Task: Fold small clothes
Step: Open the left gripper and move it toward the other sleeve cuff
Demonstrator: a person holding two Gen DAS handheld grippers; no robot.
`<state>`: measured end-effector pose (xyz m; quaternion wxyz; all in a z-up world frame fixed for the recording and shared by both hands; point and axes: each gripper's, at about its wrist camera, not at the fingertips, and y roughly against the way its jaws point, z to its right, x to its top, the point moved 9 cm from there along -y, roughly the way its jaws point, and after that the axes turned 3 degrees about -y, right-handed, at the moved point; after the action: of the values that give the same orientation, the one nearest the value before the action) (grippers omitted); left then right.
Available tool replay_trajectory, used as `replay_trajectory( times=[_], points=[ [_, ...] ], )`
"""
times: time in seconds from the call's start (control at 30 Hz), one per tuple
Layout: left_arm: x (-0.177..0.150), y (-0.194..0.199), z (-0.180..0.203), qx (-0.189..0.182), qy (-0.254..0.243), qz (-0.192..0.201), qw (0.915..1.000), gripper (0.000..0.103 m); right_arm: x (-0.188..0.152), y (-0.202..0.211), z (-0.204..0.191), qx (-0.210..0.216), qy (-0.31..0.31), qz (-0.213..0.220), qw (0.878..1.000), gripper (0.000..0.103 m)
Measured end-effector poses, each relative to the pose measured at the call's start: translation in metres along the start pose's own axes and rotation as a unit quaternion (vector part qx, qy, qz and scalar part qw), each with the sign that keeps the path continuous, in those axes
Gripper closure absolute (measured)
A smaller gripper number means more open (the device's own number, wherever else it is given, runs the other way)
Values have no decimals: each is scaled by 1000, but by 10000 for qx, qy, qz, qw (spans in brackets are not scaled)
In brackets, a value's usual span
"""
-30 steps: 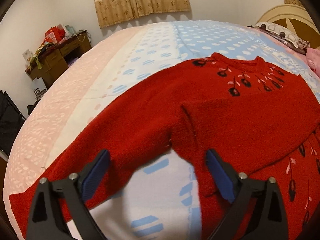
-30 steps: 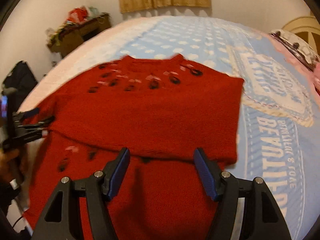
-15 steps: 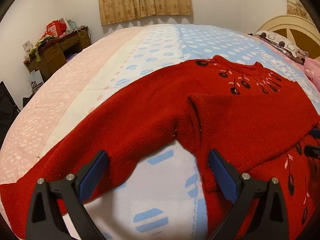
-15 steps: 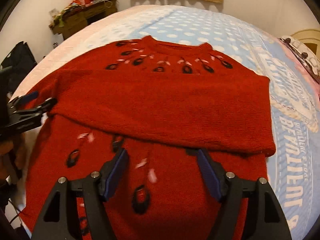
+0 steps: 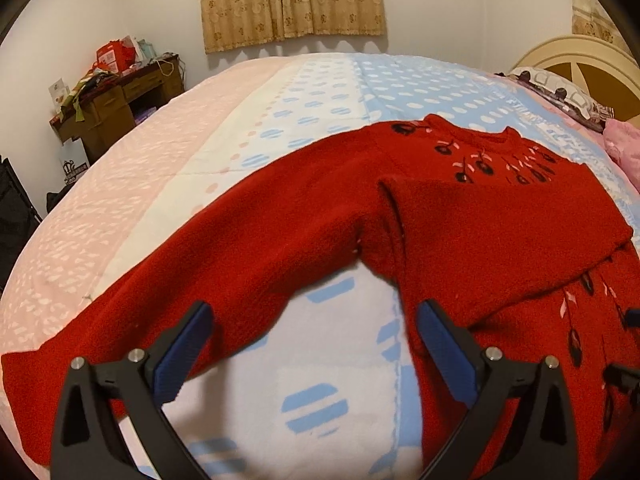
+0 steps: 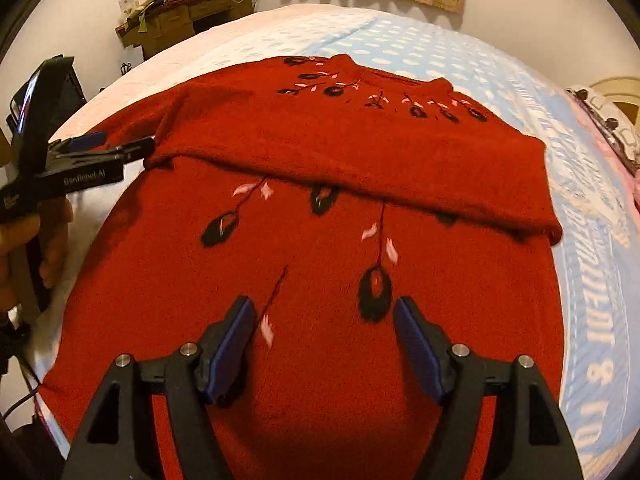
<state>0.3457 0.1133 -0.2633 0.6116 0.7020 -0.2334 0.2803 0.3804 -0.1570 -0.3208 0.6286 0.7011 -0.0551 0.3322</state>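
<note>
My left gripper [image 5: 312, 344] is spread wide with nothing between its blue pads [image 5: 184, 350], hovering just above the bed [image 5: 328, 364] over the gap between the red sweater's body and its outstretched sleeve [image 5: 224, 264]. My right gripper [image 6: 324, 344] is also wide apart and holds nothing; it hangs low over the lower front of the sweater [image 6: 320, 280], its pads on either side of a black oval motif with pink leaves. In the right wrist view the left gripper [image 6: 104, 148] shows from the side, its tips just beside the edge of the sweater, and white lettering on its body reads something like "GenRobot.AI", though it is blurred. The sweater lies flat on the bed with one sleeve folded across the chest and the other stretched out towards the bed's pink side. The bed cover is pink, white and blue with dashes and dots, and large white writing runs along its blue side [image 6: 600, 380]; I can make out an "&" and little else. Beyond the bed, a wooden desk [image 5: 116, 108] piled with red boxes and papers stands against the wall near tan curtains [image 5: 292, 0], and a patterned pillow [image 5: 560, 88] rests against the cream headboard [image 5: 576, 52].
</note>
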Motion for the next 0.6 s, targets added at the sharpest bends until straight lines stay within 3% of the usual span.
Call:
replay_trajectory(
  times=[0.13, 0.3, 0.6],
  points=[
    [-14, -7, -6, 122, -57, -314, 9994, 0, -9, 4, -2, -78, -65, 204, 9997, 30],
    [-21, 4, -7, 134, -75, -244, 9996, 0, -17, 13, -5, -106, -164, 177, 9997, 30],
    [-40, 19, -26, 312, -82, -229, 9992, 0, -25, 46, -27, 25, -43, 593, 9982, 30]
  ],
)
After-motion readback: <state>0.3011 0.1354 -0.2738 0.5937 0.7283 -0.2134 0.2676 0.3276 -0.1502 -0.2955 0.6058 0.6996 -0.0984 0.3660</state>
